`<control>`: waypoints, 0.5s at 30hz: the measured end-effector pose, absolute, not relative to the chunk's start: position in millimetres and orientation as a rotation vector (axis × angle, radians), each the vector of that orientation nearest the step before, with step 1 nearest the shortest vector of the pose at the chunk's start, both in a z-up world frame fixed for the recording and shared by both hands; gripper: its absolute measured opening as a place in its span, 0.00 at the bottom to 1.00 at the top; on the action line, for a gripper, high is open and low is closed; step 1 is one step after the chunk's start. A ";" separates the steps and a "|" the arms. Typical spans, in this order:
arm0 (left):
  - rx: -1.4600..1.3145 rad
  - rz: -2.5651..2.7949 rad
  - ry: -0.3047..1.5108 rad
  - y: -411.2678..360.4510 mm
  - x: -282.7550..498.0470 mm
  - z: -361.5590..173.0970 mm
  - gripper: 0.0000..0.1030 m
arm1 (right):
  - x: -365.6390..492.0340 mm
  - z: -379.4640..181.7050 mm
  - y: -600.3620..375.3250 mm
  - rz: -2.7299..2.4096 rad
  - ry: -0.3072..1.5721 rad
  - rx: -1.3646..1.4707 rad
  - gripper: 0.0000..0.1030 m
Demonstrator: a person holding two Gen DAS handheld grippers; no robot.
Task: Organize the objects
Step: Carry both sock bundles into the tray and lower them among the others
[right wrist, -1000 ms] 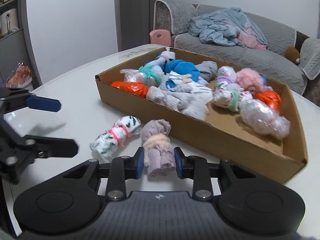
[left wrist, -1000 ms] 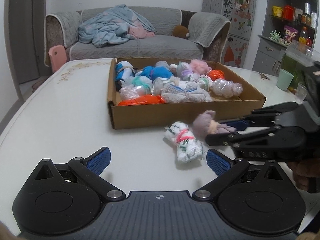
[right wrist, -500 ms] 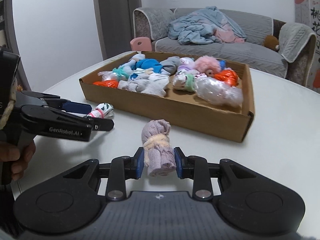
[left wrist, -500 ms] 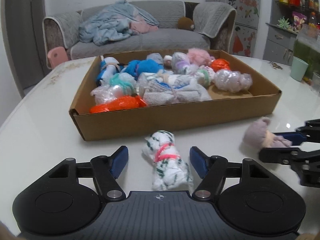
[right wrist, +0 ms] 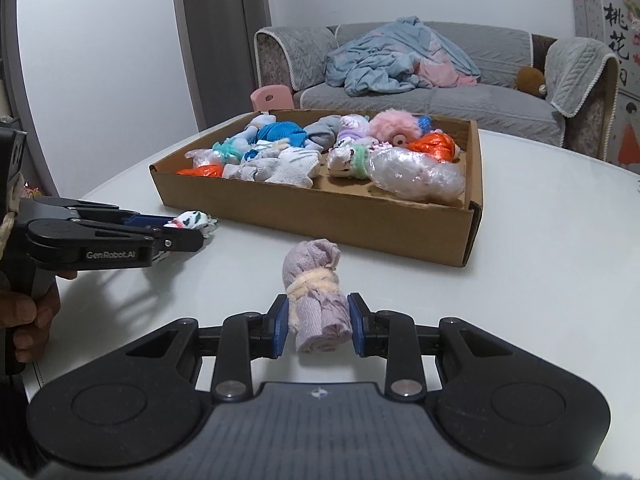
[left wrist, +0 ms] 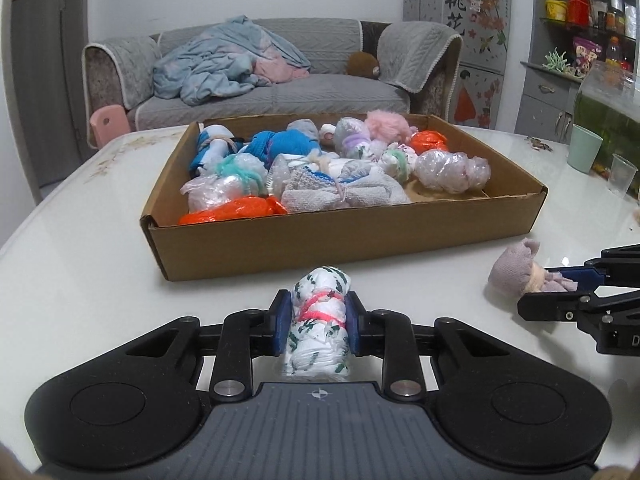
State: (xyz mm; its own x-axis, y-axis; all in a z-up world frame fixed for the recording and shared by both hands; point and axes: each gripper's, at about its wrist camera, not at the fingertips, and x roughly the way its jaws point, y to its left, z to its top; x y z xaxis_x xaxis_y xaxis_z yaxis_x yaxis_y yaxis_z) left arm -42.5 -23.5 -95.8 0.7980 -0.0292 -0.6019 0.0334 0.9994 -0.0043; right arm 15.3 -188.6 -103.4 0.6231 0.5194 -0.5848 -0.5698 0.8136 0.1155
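The white table (left wrist: 80, 280) carries a shallow cardboard box (left wrist: 344, 240) packed with tied rolls of socks, cloth and plastic bags, probably the place where the loose rolls go. Two rolls lie outside it, near its front wall. The left gripper (left wrist: 316, 320) has just closed on the white patterned roll (left wrist: 320, 312), pads pressing both its sides. The right gripper (right wrist: 320, 324) pinches the mauve roll (right wrist: 316, 300) below its cream tie, to my eye ready to lift. Whether either roll is clear of the table, I cannot tell. Only part of one hand (right wrist: 28, 320) shows at the picture edge.
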 end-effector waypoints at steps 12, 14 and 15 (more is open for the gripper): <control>-0.022 -0.021 0.607 -1.9 -74.2 -82.8 0.32 | 7.6 -98.7 -216.4 0.597 0.629 -0.055 0.27; -0.025 -0.011 0.603 5.1 -81.4 -80.0 0.32 | 5.7 -95.7 -227.8 0.583 0.624 -0.053 0.27; -0.026 -0.008 0.604 8.7 -83.7 -78.5 0.32 | 4.6 -93.3 -236.1 0.575 0.621 -0.046 0.27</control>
State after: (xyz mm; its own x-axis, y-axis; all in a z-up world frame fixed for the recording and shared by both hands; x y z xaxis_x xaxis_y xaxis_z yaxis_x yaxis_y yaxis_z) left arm -83.7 8.7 -78.5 0.8232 -0.0155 -0.5676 0.0003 0.9996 -0.0269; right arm 4.6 -236.1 -93.3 0.6624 0.4952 -0.5621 -0.5222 0.8432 0.1275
